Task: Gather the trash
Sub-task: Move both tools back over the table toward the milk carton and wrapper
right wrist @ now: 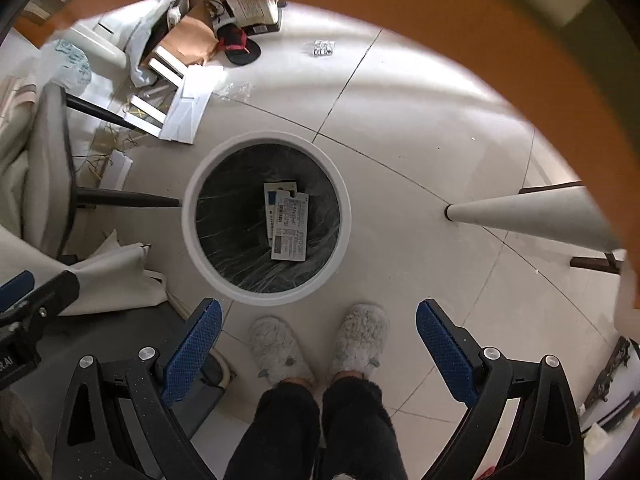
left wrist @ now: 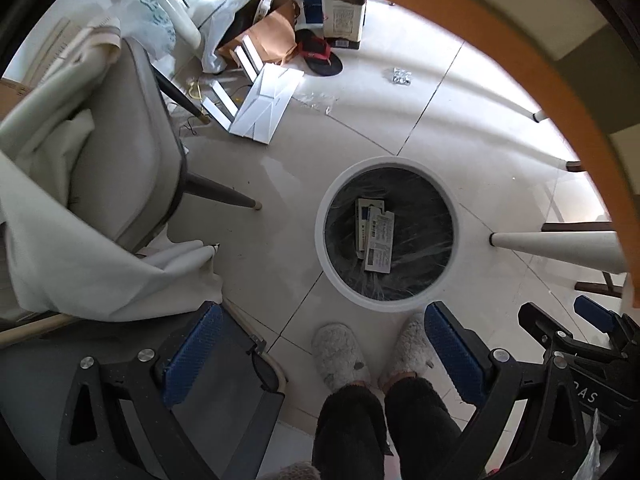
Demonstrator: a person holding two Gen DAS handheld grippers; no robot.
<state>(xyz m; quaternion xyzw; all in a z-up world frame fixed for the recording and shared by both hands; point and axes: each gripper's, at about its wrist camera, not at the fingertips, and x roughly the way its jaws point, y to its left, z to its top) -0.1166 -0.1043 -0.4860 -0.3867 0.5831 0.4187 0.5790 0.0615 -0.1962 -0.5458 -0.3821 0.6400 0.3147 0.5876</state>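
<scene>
Both hand-held grippers, left [left wrist: 320, 356] and right [right wrist: 318, 354], gape wide, empty.

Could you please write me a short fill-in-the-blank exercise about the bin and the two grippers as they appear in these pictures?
1. The round white trash bin is lined with a ____ plastic bag.
2. Flat printed cartons lie ____ the bin.
3. The left gripper and the right gripper are both ____ and hold nothing.
4. A small shiny blister pack lies on the ____, apart from the bin.

Missing words: black; inside; open; floor
</scene>
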